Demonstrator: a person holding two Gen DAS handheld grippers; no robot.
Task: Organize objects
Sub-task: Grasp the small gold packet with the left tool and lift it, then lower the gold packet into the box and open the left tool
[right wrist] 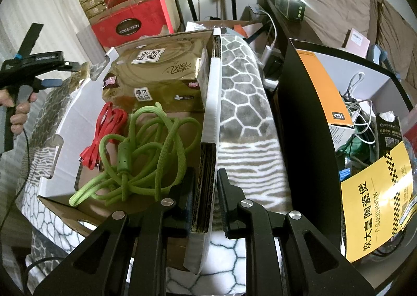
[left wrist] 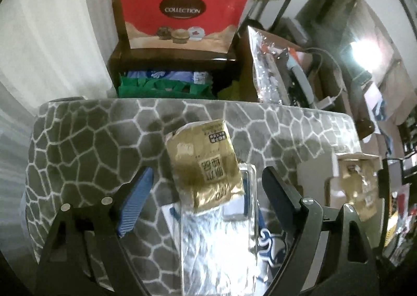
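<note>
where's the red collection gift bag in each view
Left wrist: the red Collection gift bag stands top centre on a dark shelf, beyond the far edge of the grey pebble-pattern blanket.
Right wrist: the same bag sits upper left, behind the white cardboard box.
Shared landmark: the grey pebble-pattern blanket.

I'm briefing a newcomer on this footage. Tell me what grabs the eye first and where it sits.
The bright green cable coiled in the white cardboard box, beside a red cable and in front of gold tissue packs. The right gripper has its jaws set on either side of the box's near wall. In the left view, another gold tissue pack lies on the grey patterned blanket.
</note>
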